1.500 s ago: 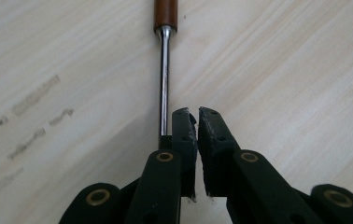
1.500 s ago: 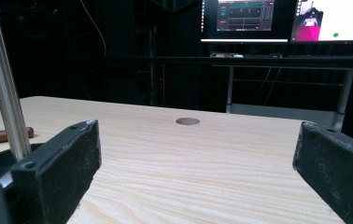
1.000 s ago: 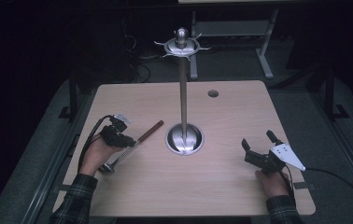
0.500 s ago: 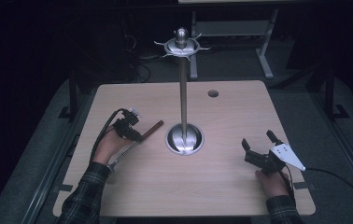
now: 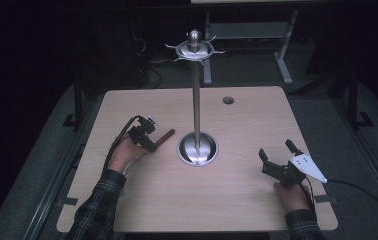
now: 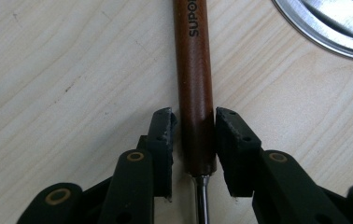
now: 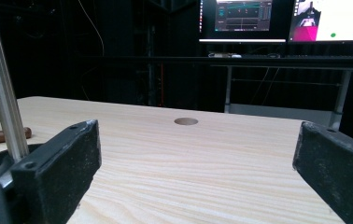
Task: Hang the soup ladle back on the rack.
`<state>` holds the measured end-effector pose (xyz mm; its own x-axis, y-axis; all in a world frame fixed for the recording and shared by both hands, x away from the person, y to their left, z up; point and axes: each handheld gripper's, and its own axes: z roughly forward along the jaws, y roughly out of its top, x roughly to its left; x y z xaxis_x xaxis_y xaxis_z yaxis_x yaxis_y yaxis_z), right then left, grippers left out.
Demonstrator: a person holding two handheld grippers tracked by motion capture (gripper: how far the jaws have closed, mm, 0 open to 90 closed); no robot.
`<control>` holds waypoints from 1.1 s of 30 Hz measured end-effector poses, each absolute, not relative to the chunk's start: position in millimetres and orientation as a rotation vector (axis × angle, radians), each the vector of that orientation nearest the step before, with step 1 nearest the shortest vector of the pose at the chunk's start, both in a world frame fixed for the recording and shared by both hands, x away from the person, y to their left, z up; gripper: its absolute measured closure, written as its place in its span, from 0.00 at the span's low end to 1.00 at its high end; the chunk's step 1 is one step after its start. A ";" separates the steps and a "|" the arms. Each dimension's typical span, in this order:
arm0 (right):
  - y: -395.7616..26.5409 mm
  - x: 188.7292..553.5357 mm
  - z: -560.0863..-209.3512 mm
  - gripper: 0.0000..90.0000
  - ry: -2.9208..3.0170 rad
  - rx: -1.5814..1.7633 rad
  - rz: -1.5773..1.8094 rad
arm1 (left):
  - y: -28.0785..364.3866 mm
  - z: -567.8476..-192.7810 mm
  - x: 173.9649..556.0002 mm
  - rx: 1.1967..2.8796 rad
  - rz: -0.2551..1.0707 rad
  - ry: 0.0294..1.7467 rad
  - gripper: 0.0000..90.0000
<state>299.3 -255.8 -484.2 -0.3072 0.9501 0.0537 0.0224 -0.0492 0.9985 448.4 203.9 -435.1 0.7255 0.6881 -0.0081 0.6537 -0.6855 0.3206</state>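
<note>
Inspection of the light wooden table (image 5: 142, 210) finds a tall metal stand (image 5: 196, 100) near its centre, with a round polished base (image 5: 197, 149) and a crown of short hooks at the top. A round cable hole (image 5: 228, 100) is noted in the tabletop at about one o'clock from the base.

At nine o'clock from the base lies a tool with a brown wooden handle (image 5: 165, 136), flat on the table. In the left gripper view the handle (image 6: 197, 84) is seen running straight up between the jaws, with part of a printed word readable near the top edge, and a thin metal shank (image 6: 203, 200) leaving its lower end. The left gripper (image 6: 194, 140) is set around the handle's lower end: its right pad meets the wood, while a thin sliver of gap is visible at the left pad. Whether the handle is truly pinched cannot be told. The rim of the base (image 6: 333, 28) is seen at two o'clock from that gripper.

The right gripper (image 5: 277, 156) is held at four o'clock from the base, well apart from it, jaws spread wide with nothing between them. In the right gripper view, lit monitors (image 7: 286, 21) are noted beyond the table.
</note>
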 end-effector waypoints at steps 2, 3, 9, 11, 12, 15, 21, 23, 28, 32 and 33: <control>-255.8 299.4 -484.2 0.00 1.422 1.094 1.470 | 203.5 -436.1 448.5 2.631 0.156 1.051 0.77; -255.9 299.5 -484.2 0.00 1.422 1.091 1.469 | 203.3 -436.7 448.4 2.633 0.153 1.053 0.77; -255.8 299.3 -484.2 0.00 1.423 1.094 1.470 | 200.7 -438.5 446.7 2.618 0.172 1.069 0.79; -255.9 299.3 -484.2 0.00 1.423 1.094 1.470 | 200.5 -438.4 446.3 2.617 0.174 1.076 0.80; -255.8 299.3 -484.2 0.00 1.423 1.094 1.470 | 200.5 -438.4 446.2 2.615 0.175 1.079 0.80; -255.8 299.3 -484.2 0.00 1.423 1.094 1.471 | 200.7 -438.4 445.9 2.608 0.174 1.090 0.81; -255.8 299.3 -484.2 0.00 1.423 1.095 1.471 | 201.5 -438.6 445.4 2.596 0.179 1.099 0.82; -255.8 299.3 -484.2 0.00 1.423 1.094 1.471 | 202.9 -438.7 445.1 2.582 0.170 1.107 0.82; -255.9 299.3 -484.2 0.00 1.424 1.093 1.471 | 211.1 -438.4 443.6 2.542 0.144 1.107 0.82; -255.8 299.3 -484.2 0.00 1.424 1.094 1.472 | 220.8 -429.2 439.9 2.500 0.141 1.095 0.82; -255.8 299.3 -484.2 0.00 1.424 1.093 1.471 | 223.1 -425.8 439.0 2.495 0.147 1.085 0.82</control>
<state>299.3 -255.8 -484.2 -0.3088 0.9496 0.0533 0.0223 -0.0488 0.9986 439.0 223.1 -425.8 0.6911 0.7197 -0.0667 0.6761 -0.6111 0.4117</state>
